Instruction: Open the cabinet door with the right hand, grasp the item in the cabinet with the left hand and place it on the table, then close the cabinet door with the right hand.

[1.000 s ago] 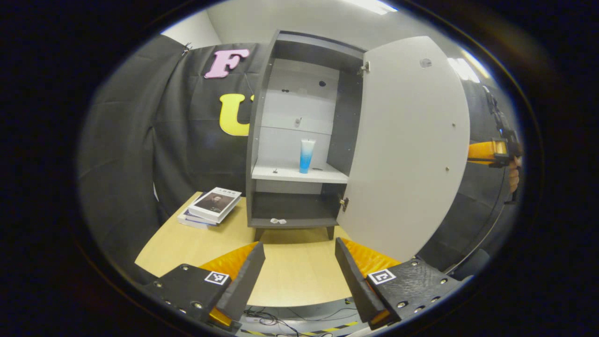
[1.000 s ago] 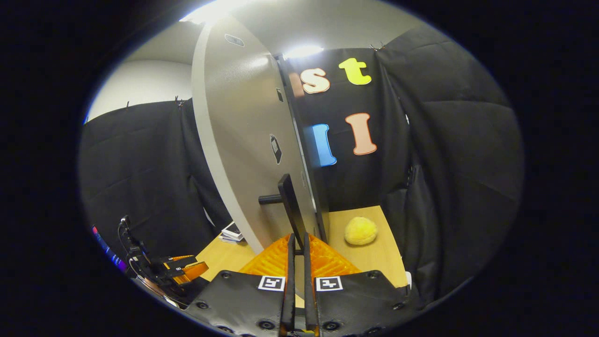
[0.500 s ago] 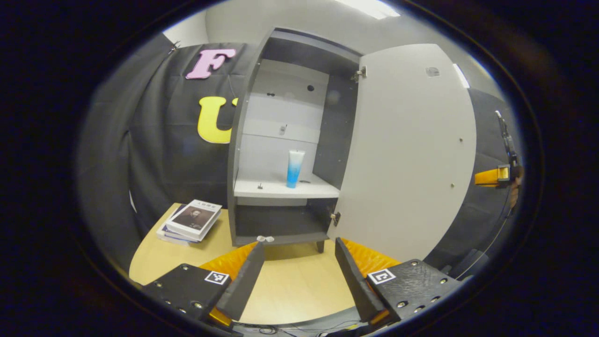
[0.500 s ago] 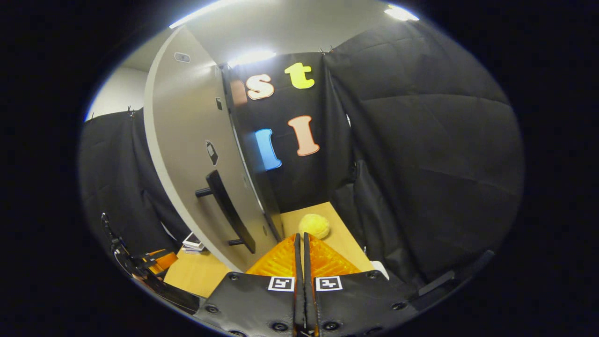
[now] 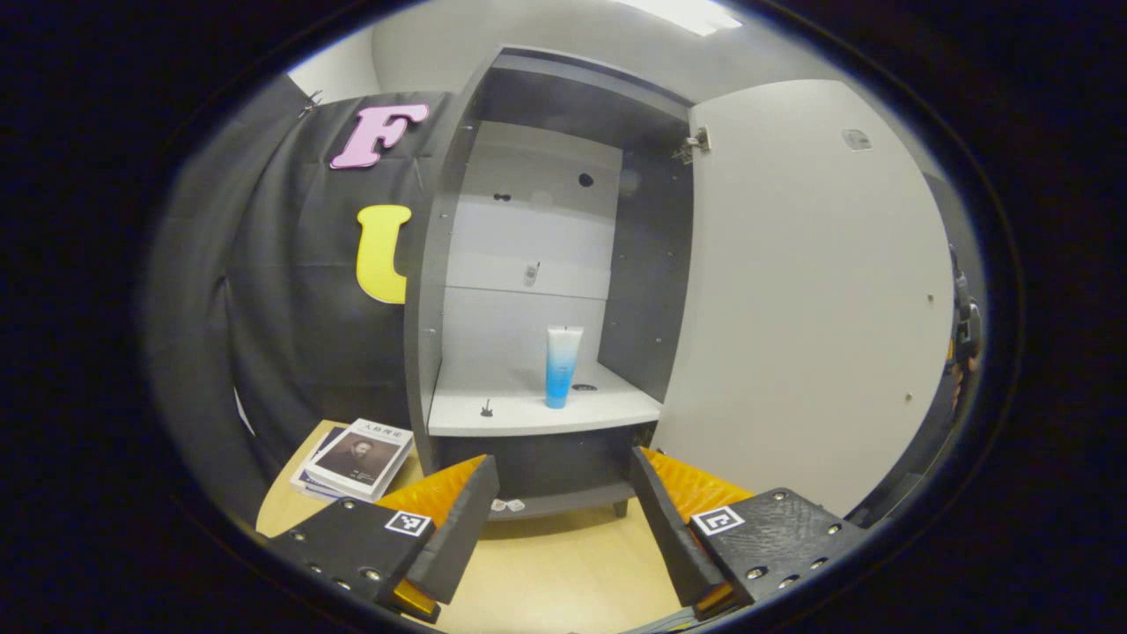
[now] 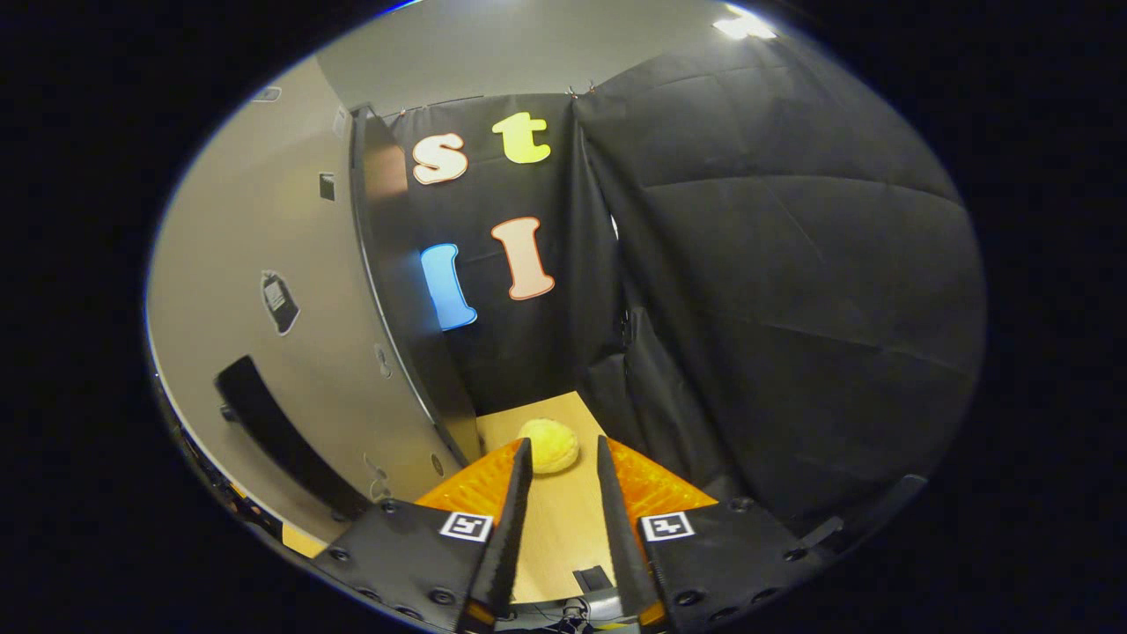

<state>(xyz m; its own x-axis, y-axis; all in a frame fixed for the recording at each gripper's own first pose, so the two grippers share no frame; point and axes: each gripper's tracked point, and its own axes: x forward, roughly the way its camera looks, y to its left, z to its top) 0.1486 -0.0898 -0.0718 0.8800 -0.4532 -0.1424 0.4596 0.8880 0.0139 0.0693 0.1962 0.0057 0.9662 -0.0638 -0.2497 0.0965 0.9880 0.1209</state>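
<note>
The right gripper (image 6: 556, 506) has let go of the door handle (image 6: 280, 440) and parted slightly, holding nothing. The left gripper (image 5: 563, 502), wide open and empty, has closed in on the cabinet (image 5: 519, 264). Centre frame, the tube (image 5: 562, 367) stands upright on the shelf (image 5: 528, 414): likely light, soft, slick, so take it mid-body.

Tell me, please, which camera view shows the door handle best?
The right gripper view: the handle stands out as a dark bar on the door's outer face. The left gripper view shows the door's plain inner face.
</note>
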